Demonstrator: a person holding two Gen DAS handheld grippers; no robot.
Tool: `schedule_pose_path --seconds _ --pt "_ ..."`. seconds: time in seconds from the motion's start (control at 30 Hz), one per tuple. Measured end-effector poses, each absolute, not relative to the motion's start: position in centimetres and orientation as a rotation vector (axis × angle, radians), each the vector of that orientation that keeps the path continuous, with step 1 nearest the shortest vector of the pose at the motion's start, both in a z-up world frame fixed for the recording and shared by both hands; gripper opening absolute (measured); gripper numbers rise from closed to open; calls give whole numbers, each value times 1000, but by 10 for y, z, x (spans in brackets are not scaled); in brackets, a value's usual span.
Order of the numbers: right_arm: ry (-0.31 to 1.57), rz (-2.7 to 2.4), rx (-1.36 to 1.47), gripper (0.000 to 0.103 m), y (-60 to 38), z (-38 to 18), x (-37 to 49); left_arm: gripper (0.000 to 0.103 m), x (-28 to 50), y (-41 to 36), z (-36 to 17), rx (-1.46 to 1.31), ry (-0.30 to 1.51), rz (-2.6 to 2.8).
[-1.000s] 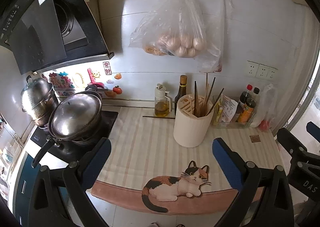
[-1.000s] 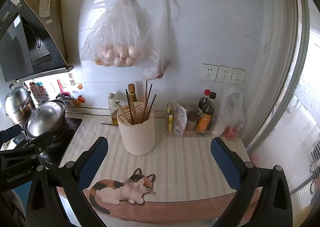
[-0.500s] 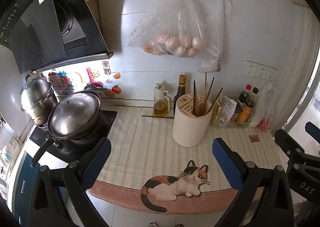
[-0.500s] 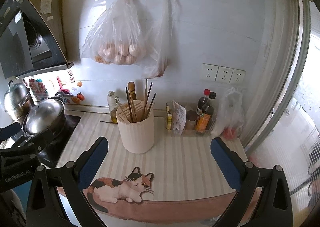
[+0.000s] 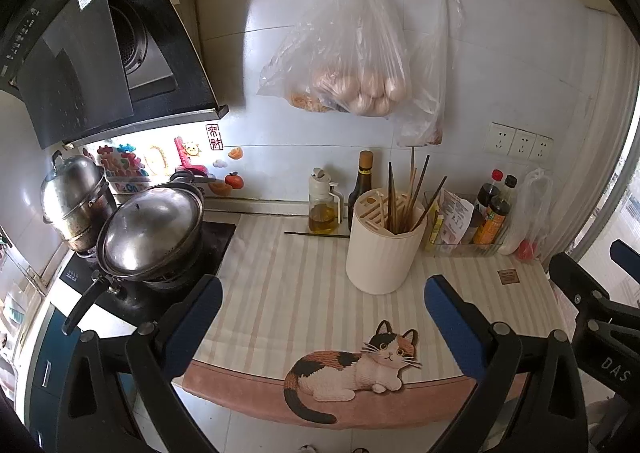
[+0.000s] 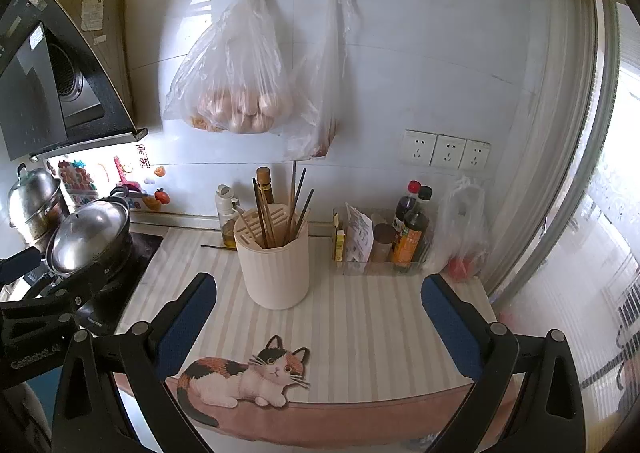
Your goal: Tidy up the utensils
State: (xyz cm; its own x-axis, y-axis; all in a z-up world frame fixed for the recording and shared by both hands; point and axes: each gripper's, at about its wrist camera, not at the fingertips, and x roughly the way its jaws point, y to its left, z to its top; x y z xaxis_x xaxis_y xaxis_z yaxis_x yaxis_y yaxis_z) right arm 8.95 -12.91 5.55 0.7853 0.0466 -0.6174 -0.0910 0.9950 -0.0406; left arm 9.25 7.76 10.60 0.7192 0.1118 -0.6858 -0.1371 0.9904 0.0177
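The left gripper (image 5: 322, 307) hangs level with its blue-padded fingers (image 5: 191, 321) spread wide, nothing between them. The right gripper (image 6: 318, 307) hangs likewise, fingers (image 6: 450, 323) wide apart and empty. The two sit side by side, close together.

The utensil holder (image 5: 384, 245) (image 6: 276, 257) is a cream, ribbed cylinder standing upright on the striped mat (image 5: 288, 293) (image 6: 360, 325), behind the mat's printed cat. Several dark and light chopsticks (image 5: 404, 193) (image 6: 280, 209) stand in its slotted top, fanned outward. One dark chopstick (image 5: 316, 234) (image 6: 218, 247) lies flat on the mat, left of the holder.
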Motion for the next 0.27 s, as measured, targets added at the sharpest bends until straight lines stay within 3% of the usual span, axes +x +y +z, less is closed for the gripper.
schedule_pose_path --seconds 0.27 --pt "663 75 -74 103 -130 55 90 103 92 80 110 -43 750 123"
